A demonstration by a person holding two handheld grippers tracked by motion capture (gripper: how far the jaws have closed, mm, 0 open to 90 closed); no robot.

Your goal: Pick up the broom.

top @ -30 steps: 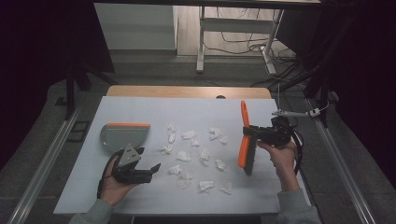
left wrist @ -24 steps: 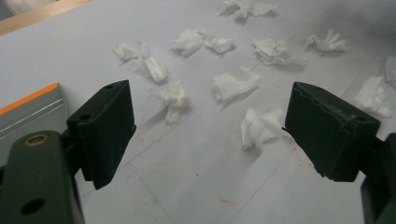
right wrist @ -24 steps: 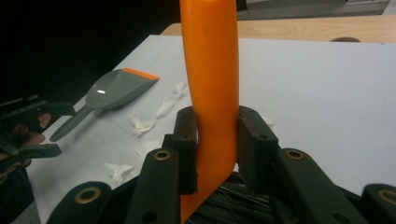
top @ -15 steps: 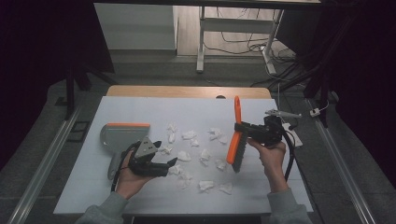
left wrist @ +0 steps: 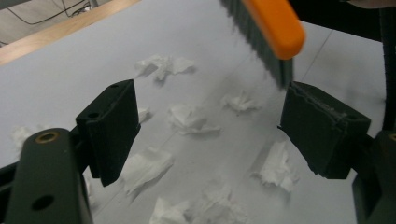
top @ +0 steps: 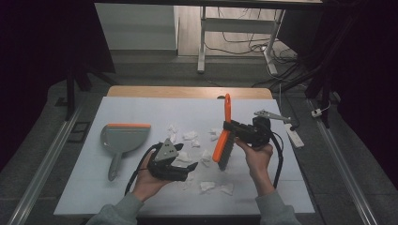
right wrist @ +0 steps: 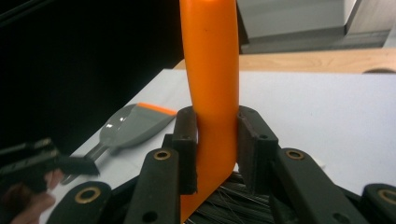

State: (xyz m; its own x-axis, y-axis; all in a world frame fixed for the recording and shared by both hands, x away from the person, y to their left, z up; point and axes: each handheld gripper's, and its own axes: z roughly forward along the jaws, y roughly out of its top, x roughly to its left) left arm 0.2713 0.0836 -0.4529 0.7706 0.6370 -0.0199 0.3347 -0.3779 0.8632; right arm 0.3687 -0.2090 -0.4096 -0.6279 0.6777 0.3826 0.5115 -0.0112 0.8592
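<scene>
My right gripper (top: 231, 127) stays clamped on the orange brush (top: 224, 136), which I have carried from the table's right edge in over the paper scraps (top: 190, 136), bristles just above them. My left gripper (top: 190, 169), jaws wide and empty, has slid toward the scraps, away from the dustpan (top: 123, 138) lying left of them. Sweeping looks about ready to start, though nothing holds the pan.

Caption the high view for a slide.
Right gripper holds an orange brush over scattered paper scraps; open left gripper nearby; dustpan unused.
</scene>
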